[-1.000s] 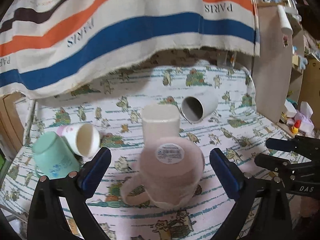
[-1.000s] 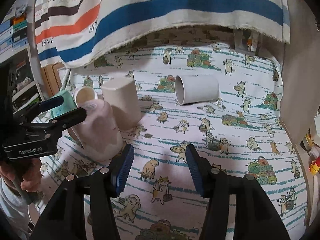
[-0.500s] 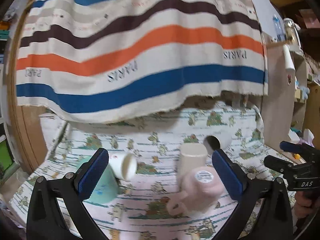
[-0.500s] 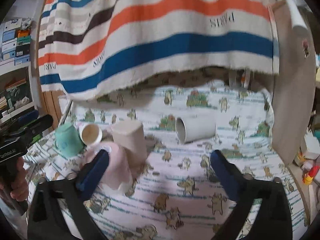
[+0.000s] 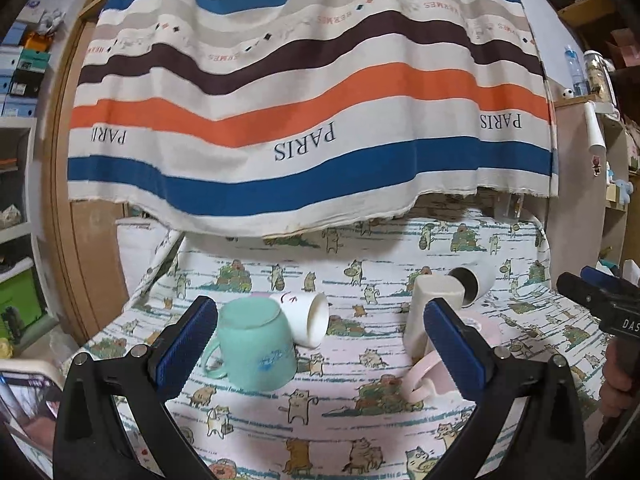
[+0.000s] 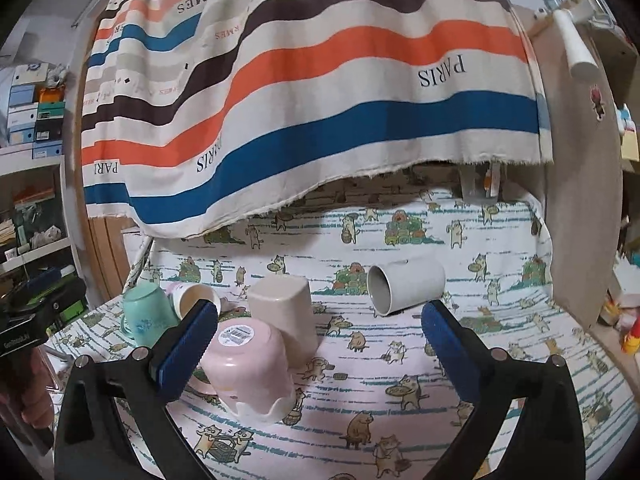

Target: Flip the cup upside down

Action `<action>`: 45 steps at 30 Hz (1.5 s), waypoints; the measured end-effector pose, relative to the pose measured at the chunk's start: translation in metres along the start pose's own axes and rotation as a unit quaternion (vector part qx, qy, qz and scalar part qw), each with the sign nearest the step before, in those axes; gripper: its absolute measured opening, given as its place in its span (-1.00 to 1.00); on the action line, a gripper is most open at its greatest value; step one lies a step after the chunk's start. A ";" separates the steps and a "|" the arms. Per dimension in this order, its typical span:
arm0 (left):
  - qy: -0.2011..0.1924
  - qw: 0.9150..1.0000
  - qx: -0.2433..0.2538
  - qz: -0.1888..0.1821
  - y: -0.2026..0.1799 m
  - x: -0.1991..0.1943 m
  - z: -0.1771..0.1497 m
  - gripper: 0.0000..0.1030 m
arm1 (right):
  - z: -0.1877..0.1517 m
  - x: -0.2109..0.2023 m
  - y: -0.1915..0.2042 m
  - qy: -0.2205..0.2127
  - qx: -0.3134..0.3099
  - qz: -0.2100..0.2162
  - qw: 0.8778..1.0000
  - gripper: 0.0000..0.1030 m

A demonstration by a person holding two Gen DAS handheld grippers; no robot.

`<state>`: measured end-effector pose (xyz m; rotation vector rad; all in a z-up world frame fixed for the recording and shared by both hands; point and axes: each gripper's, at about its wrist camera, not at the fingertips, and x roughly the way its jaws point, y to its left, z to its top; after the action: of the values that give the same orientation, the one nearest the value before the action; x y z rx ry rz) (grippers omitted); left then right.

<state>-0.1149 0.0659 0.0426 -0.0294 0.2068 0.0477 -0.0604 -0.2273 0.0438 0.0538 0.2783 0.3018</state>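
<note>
Both grippers, left gripper (image 5: 320, 334) and right gripper (image 6: 320, 338), fingers apart, empty; pink cup (image 6: 248, 364) upside down, half hidden behind right gripper's finger (image 6: 186, 344).

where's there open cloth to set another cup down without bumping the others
Free: the near cloth in front of the grey cup lying on its side, right of the pink mug. Also the far strip under the striped fabric. Crowded: the left, where green mug, white cup, beige cup and pink mug cluster.
</note>
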 end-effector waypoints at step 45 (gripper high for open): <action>-0.007 0.998 -0.032 -0.047 -0.014 0.030 -0.029 0.99 | -0.035 0.023 0.014 0.023 -0.051 -0.022 0.998 0.99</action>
<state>-0.0911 0.0519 0.0087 -0.1028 0.1887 -0.0384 -0.0530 -0.2067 0.0058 -0.0592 0.3098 0.2733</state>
